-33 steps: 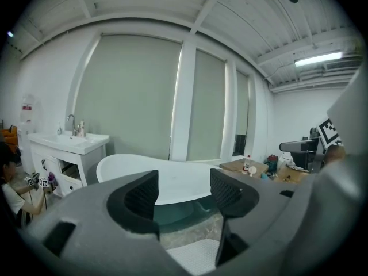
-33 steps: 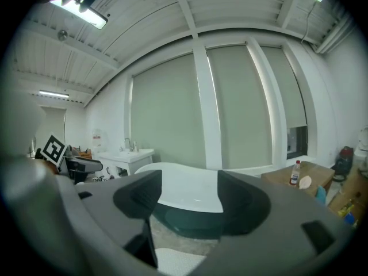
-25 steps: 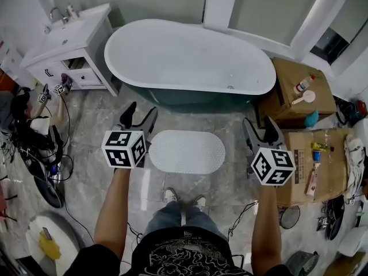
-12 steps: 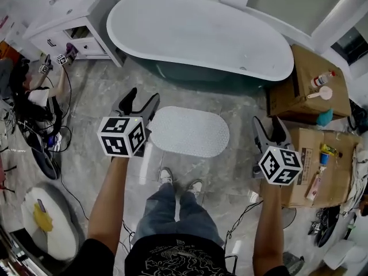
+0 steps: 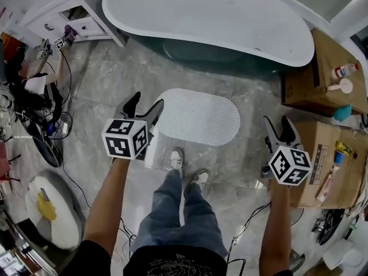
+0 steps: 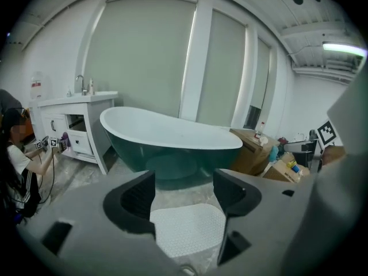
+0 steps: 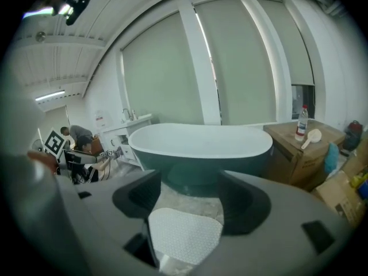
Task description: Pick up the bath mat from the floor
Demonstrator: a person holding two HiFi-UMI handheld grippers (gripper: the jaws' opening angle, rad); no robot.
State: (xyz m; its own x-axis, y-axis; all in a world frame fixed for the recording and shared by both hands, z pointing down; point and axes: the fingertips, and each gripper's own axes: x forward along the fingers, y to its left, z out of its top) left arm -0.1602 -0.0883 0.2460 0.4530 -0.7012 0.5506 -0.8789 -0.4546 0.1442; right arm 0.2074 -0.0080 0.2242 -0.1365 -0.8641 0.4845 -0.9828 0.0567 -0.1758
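Approach: mat point(image 5: 198, 117) lies untouched on the floor point(image 5: 106, 88). Left gripper point(image 5: 144, 104) jaws are opening, right gripper point(image 5: 277, 125) jaws spread, both empty. Next, lower to the mat's edges.

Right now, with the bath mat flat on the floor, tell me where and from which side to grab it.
Probably take the bath mat by its rounded short ends, from above: it lies flat, thin, long axis crosswise. The left gripper, fingers opening and empty, is nearest the left end; the right gripper, open, the right.
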